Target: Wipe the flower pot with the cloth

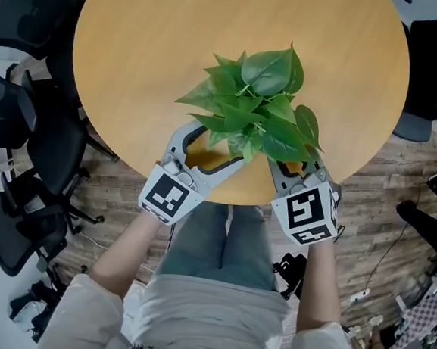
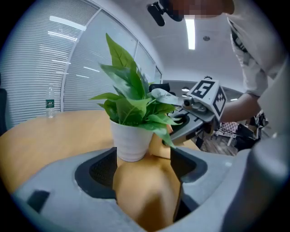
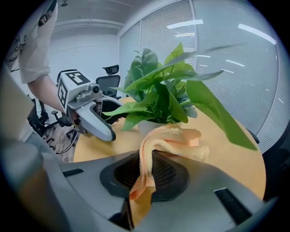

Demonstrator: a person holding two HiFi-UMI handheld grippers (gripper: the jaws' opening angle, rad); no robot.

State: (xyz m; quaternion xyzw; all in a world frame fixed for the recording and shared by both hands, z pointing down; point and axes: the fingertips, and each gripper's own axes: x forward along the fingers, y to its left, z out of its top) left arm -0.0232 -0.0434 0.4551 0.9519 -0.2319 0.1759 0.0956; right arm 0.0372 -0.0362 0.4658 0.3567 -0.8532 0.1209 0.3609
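**A:** Where's the pot from where you stand?

**B:** The white ribbed flower pot [image 2: 131,140] stands upright on the round wooden table [image 1: 138,49], near the edge closest to the person. A green leafy plant [image 1: 258,109] spreads wide over it, so from above the leaves cover the pot entirely.

**A:** And the two tools?

**B:** One on each side of it. The left gripper [image 2: 142,165] has its claw released. The jaws stand apart with bare tabletop between them, and the pot sits just at their tips, lined up with the gap, with neither pad clamped on it.

**A:** The other one?

**B:** The right gripper [image 3: 147,163] is clenched on the orange terry cloth [image 3: 174,140]. A fold is pinched between the pads, a tail hangs below, and the rest is bunched up over the tips, right in front of the pot under the leaves.

**A:** Is the cloth on the pot?

**B:** It's close up against it, but the bunched cloth hides the spot, so I can't say whether it touches.

**A:** Anything else about?

**B:** A clear water bottle [image 2: 50,103] stands far across the table, and there's a black office chair [image 1: 45,155] beside the table.
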